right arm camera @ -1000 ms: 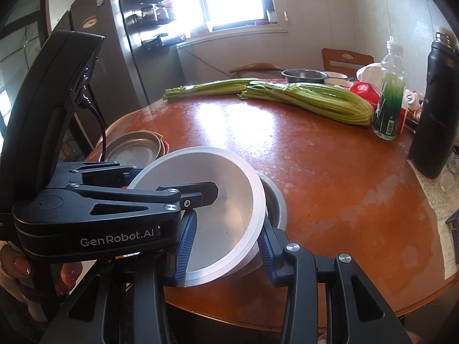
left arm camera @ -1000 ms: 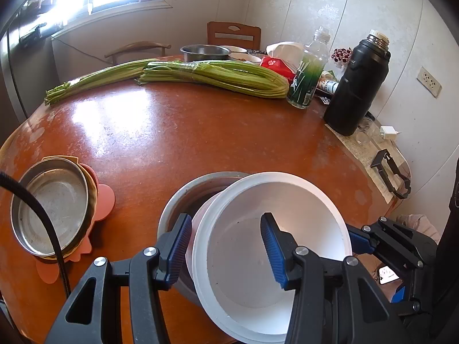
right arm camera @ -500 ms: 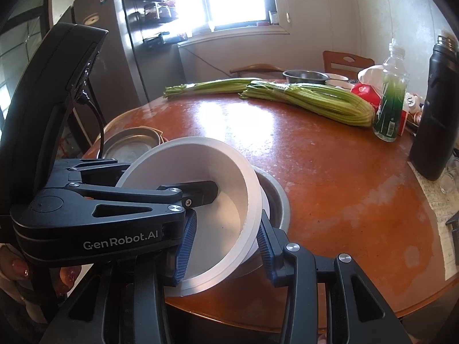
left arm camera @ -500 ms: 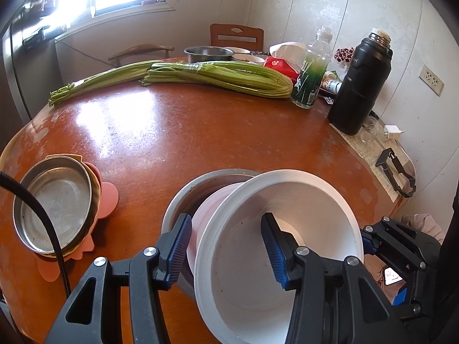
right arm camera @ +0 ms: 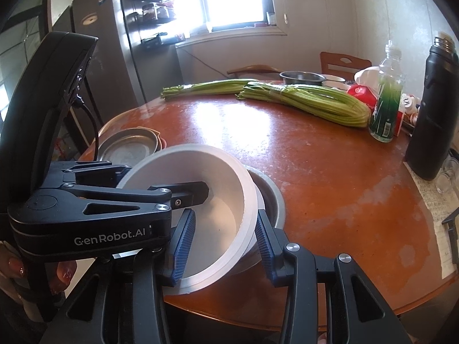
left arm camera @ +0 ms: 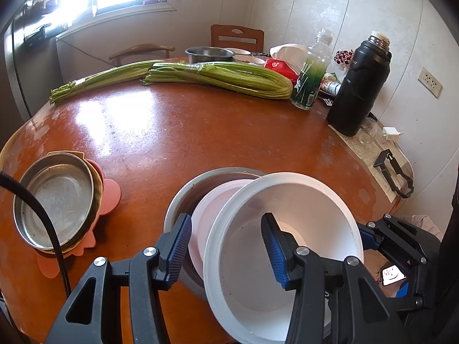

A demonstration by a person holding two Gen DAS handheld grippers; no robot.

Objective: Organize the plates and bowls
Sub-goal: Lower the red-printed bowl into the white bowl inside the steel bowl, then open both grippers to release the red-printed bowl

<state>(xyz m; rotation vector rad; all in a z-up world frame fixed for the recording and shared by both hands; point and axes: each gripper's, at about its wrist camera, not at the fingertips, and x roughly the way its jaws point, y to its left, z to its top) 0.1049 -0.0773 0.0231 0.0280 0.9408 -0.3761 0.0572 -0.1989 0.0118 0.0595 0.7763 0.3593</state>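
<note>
The white bowl (left arm camera: 284,246) has tipped up out of the steel bowl (left arm camera: 183,192) near the table (left arm camera: 200,132) edge. Both the left gripper (left arm camera: 226,246) and right gripper (right arm camera: 223,238) apparently pinch its rim, clenched; nesting looks unfinished.

1. A white bowl (left arm camera: 301,223), plain and empty, is tilted, its near rim raised, resting in the bowls beneath it.
2. A second white bowl (left arm camera: 212,209) sits nested in the steel bowl (left arm camera: 200,183), under the tilted one.
3. The steel bowl stands upright on the surface (left arm camera: 200,132), at its near edge.
4. A shallow steel dish (left arm camera: 54,200) lies left of the steel bowl, stacked on a yellow plate (left arm camera: 97,186) and a pink plate (left arm camera: 110,195).
</note>
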